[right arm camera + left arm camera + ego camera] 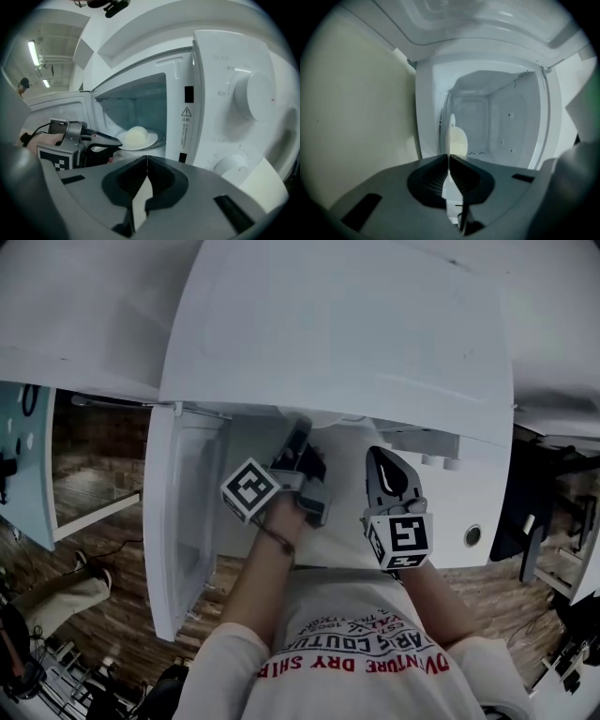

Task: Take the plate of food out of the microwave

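Though wide open, microwave door beside left tongs and plate.

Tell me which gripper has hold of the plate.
The left gripper: it is clamped on the plate by its rim inside the microwave; the right gripper is shut on nothing, outside.

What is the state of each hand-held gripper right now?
Left hand-held gripper: closed on the plate rim.
Right hand-held gripper: closed, empty.
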Available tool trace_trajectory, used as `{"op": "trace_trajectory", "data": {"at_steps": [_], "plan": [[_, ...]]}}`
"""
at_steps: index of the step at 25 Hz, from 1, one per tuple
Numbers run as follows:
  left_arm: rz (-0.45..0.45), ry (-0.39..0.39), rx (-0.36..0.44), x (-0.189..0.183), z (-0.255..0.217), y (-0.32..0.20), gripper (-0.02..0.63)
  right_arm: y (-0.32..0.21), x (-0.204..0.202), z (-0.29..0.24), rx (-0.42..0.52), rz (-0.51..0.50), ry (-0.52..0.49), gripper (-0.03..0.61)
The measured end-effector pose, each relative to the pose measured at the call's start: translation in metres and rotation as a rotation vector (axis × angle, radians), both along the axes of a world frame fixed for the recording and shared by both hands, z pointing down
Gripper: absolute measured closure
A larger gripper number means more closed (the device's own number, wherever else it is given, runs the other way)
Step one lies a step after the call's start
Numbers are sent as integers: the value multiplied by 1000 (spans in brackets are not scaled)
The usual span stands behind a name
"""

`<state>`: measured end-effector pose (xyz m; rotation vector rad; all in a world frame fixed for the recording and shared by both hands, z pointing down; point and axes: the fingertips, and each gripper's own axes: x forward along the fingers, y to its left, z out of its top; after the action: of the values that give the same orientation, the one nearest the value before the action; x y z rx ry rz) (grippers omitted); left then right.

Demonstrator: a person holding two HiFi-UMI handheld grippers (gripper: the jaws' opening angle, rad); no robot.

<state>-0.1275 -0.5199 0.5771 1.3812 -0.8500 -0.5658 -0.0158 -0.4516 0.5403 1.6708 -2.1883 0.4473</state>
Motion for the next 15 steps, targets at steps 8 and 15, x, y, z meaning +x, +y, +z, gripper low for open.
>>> {"op": "trace_trajectory", "data": {"at_steps": [8,15], "plan": [[39,-40,57,2,-10,-1,598,7,0,-11,-5,4,-27,566],[103,-30,146,11,-26,9,598,15,10,-17,14,31,-19,566]]}}
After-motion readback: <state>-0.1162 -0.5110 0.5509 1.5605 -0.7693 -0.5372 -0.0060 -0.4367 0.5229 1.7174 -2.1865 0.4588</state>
